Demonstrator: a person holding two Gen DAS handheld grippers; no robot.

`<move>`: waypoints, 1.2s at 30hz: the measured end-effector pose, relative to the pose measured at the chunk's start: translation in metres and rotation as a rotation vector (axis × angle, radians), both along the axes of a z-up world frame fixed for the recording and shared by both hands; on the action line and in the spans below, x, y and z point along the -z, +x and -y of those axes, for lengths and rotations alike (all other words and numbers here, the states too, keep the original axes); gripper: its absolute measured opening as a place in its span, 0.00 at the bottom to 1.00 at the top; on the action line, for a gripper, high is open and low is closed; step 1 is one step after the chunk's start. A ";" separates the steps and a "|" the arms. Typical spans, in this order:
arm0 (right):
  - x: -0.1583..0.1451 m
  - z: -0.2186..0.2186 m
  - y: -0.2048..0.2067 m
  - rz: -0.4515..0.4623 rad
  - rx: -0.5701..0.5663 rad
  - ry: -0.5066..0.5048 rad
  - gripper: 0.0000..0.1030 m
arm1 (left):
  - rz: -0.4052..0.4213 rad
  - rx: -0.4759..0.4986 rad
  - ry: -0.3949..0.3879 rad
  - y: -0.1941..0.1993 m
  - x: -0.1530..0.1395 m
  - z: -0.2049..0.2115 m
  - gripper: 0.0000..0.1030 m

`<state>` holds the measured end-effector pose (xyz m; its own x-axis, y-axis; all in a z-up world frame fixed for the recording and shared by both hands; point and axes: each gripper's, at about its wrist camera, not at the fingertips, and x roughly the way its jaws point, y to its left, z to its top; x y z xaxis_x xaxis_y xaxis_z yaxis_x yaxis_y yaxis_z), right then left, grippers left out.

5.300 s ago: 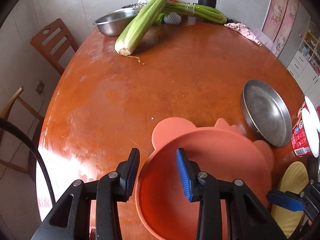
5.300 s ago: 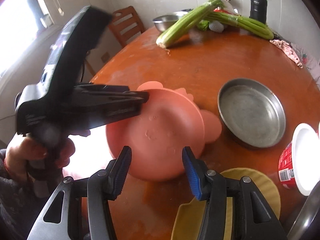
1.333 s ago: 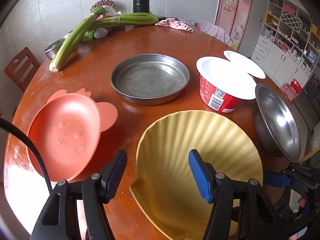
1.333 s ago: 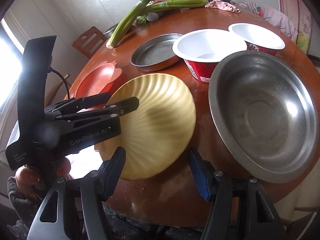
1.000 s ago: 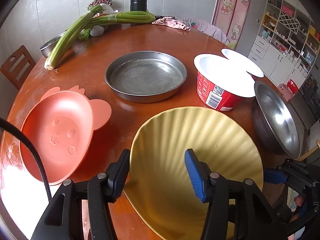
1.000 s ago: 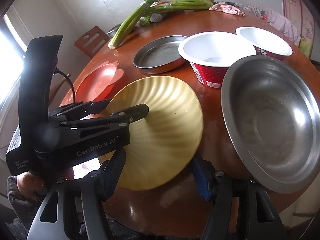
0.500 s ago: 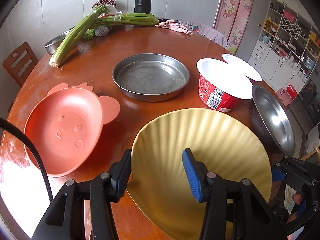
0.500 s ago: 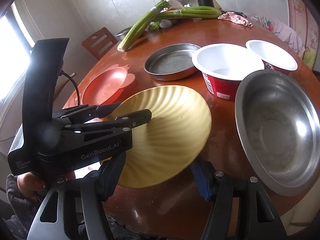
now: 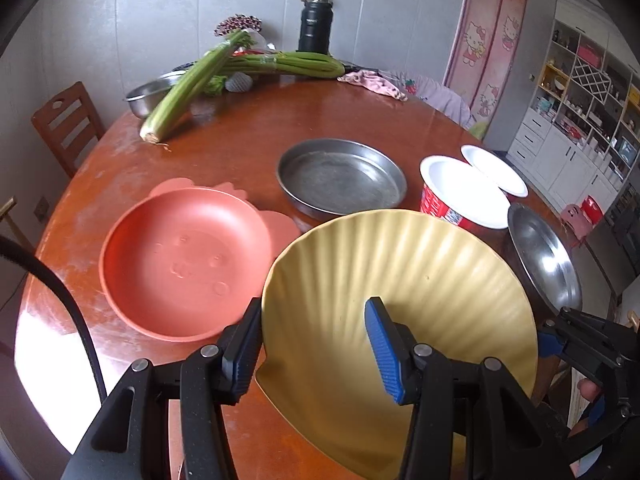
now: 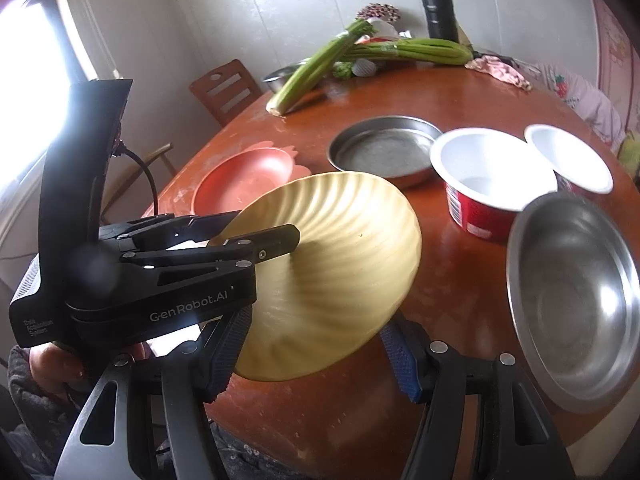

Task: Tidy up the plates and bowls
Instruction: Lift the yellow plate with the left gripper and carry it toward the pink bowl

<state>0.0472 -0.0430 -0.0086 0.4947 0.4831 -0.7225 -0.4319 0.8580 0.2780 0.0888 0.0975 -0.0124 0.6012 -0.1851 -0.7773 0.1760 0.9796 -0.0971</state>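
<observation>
A yellow shell-shaped plate (image 9: 400, 292) is held tilted above the table's near edge. My left gripper (image 9: 314, 342) is shut on its near rim, one finger under and one on top; it also shows in the right wrist view (image 10: 256, 236) gripping the yellow plate (image 10: 340, 248). A pink bear-shaped bowl (image 9: 184, 260) sits on the table to the left. My right gripper (image 10: 316, 348) is open below the plate's edge and holds nothing. A steel bowl (image 10: 572, 300) lies at the right.
A flat steel pan (image 9: 340, 176) sits mid-table. Two red-and-white paper tubs (image 9: 464, 192) stand to the right. Celery stalks (image 9: 192, 80), a small steel bowl, a black flask (image 9: 314, 28) and a pink cloth lie at the far edge. A wooden chair (image 9: 64, 128) stands at the left.
The left gripper has closed on the yellow plate and lifted it, tilting it up off the table. The view has risen and the pink bowl now lies closer to the plate.
</observation>
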 end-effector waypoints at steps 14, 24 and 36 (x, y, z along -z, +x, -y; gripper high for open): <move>-0.018 -0.064 0.027 0.041 -0.108 0.010 0.65 | 0.044 -0.106 0.037 0.014 -0.025 -0.060 0.49; -0.020 -0.109 0.057 0.023 -0.151 0.020 0.65 | 0.018 -0.171 0.040 0.039 -0.024 -0.101 0.49; -0.002 -0.134 0.080 -0.018 -0.150 0.016 0.65 | -0.037 -0.202 0.026 0.061 -0.002 -0.123 0.49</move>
